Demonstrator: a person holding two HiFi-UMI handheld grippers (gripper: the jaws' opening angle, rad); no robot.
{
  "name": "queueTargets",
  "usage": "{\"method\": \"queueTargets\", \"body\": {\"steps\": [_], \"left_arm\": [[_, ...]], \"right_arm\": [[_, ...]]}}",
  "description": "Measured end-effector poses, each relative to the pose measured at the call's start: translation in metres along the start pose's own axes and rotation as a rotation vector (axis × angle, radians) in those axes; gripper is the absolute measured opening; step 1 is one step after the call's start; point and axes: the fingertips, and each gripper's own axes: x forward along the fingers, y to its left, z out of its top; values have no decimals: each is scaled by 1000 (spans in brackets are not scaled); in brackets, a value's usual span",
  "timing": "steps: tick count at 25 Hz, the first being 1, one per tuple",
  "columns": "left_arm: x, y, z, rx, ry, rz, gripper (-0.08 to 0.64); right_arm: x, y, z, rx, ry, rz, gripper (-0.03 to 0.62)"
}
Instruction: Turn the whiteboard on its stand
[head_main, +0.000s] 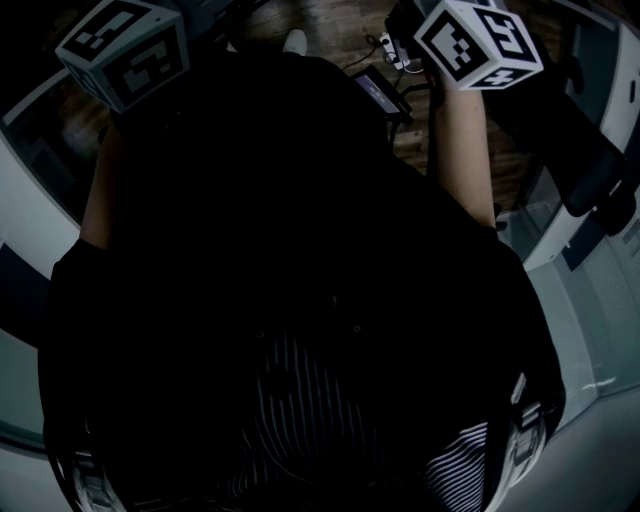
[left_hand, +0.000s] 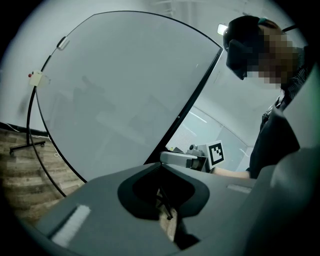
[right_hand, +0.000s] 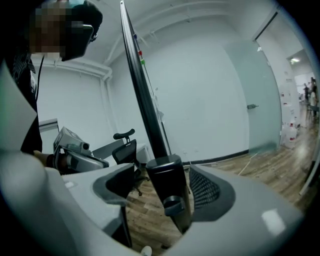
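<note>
Closest under the head view is our own dark top (head_main: 300, 250). Our right forearm (head_main: 462, 150) reaches forward from it to a marker cube (head_main: 480, 42) near the top edge. In that hand, the right gripper (right_hand: 162, 172) has its jaws spread wide. A black fitting (right_hand: 170, 187) on the frame of the whiteboard (right_hand: 144, 85) stands between them. Wooden floor (right_hand: 142, 215) shows between the fitting and one pad, and a thin gap separates it from the meshed pad on the other side, so neither pad presses on it. From here we see the board edge-on, a dark bar climbing steeply from the fitting toward the ceiling. The left gripper (left_hand: 160, 167) has its jaw tips drawn together, with only a sliver of floor showing below them. The tips meet just where the board's dark edge comes down. We cannot make out whether they nip that edge. From this side, the board's pale face spreads up and to the left and fills most of the view. The right gripper shows just beyond its dark edge. Farther back, an office chair (right_hand: 124, 150) stands on the floor by the white wall, and a glass door (right_hand: 250, 95) lies well off to the right.
</note>
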Motion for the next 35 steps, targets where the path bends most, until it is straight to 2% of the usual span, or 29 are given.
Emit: {"method": "queueTargets", "body": {"steps": [5, 16, 21, 24, 27, 29, 35], "left_arm": [[-4, 8, 1, -10, -22, 36, 5], [-7, 11, 3, -18, -35, 61, 5], [-8, 13, 6, -17, -50, 85, 5], [-9, 17, 6, -7, -53, 97, 5], [-6, 11, 10, 14, -45, 68, 5], [-4, 6, 9, 38, -35, 42, 5], [-4, 9, 5, 23, -35, 30, 5]], "right_arm": [[3, -1, -2, -9, 16, 17, 342], [15, 6, -1, -25, 30, 52, 347], [17, 10, -1, -111, 56, 53, 345], [18, 14, 1, -170, 60, 44, 304], [13, 14, 4, -227, 64, 1, 261], [9, 12, 5, -272, 80, -35, 169], [15, 14, 10, -290, 79, -59, 169]]}}
